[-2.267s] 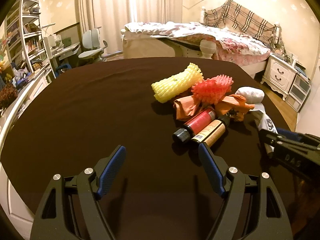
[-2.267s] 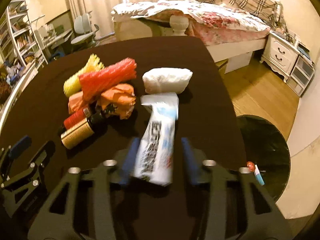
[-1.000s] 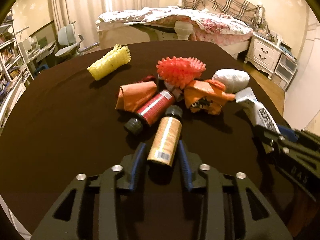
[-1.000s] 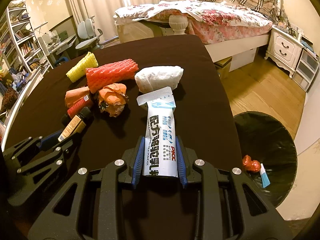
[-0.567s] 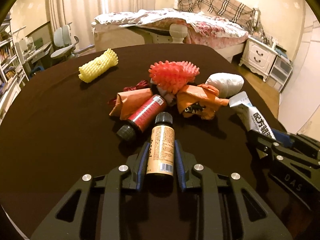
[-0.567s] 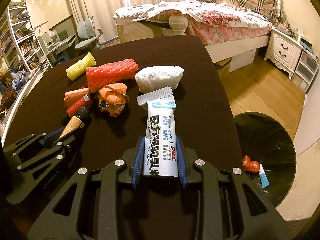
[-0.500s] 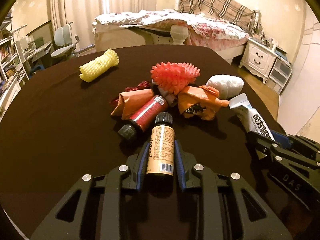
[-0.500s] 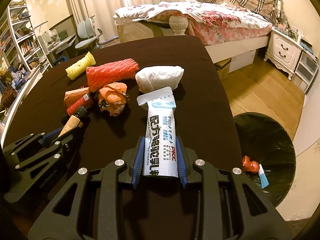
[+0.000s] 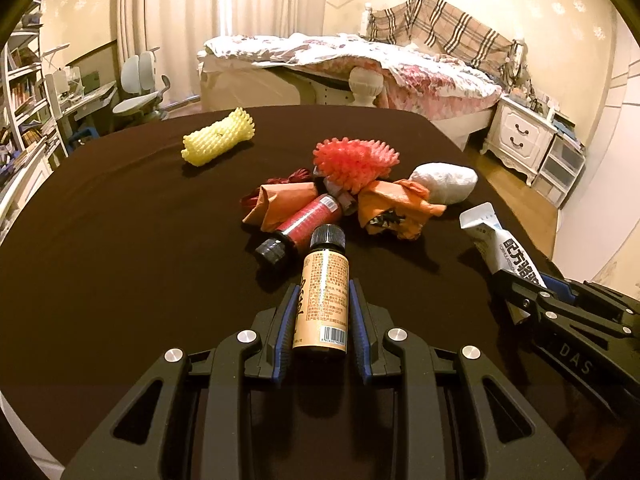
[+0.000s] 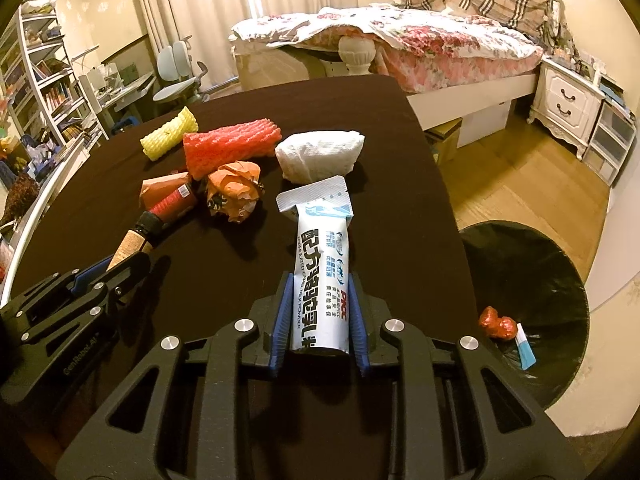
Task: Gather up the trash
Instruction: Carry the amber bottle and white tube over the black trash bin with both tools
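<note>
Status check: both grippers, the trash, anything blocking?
Left gripper shut on tan bottle. Right gripper closing on milk powder sachet. Trash bin path open.

We are counting two small bottles, a tan-labelled bottle [image 9: 322, 296] at the near middle and a red-labelled bottle [image 9: 302, 224] just beyond it, and two foam fruit nets, a yellow net [image 9: 218, 142] at the far left and a red net [image 9: 356, 160] behind the pile. We are also seeing two crumpled orange wrappers [image 9: 394, 208], one white wad [image 9: 446, 182], one milk powder sachet [image 10: 322, 276], and one bin [image 10: 560, 280] at the right holding two scraps [image 10: 506, 332].
</note>
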The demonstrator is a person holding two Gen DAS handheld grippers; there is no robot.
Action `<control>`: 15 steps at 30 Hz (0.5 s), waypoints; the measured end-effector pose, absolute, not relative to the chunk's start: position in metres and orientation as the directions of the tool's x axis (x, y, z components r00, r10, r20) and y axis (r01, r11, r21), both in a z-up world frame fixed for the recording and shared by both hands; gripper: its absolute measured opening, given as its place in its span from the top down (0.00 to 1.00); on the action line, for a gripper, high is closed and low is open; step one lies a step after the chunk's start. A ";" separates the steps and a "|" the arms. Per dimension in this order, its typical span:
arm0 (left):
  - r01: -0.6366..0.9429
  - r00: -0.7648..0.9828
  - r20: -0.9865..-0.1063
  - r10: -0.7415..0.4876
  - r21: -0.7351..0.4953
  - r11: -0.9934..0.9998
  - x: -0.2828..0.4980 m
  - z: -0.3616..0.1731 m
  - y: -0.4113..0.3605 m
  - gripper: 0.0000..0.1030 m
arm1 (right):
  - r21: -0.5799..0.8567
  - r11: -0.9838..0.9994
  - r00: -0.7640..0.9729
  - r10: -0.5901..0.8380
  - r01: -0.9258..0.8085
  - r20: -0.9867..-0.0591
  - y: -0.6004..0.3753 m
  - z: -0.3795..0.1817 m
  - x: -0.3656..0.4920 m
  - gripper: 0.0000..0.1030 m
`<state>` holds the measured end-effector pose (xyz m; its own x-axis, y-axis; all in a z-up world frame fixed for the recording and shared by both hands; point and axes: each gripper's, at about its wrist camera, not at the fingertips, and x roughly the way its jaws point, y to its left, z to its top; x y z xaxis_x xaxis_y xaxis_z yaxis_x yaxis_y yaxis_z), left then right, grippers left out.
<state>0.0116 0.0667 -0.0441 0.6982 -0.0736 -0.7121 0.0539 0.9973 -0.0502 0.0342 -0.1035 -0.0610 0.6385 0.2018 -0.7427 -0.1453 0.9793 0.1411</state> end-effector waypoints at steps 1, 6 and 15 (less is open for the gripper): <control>0.057 0.701 -0.709 -0.078 -0.053 0.997 0.010 -0.042 0.065 0.73 | 0.142 0.979 0.643 0.201 -0.143 -0.739 -0.106 -0.059 0.032 0.75; 0.082 0.716 -0.690 -0.107 -0.070 0.994 0.005 -0.032 0.054 0.73 | 0.140 0.982 0.669 0.187 -0.125 -0.719 -0.119 -0.046 0.021 0.75; 0.178 0.725 -0.661 -0.191 -0.089 0.980 0.007 -0.021 0.009 0.73 | 0.128 0.992 0.723 0.099 -0.015 -0.684 -0.174 -0.028 0.005 0.75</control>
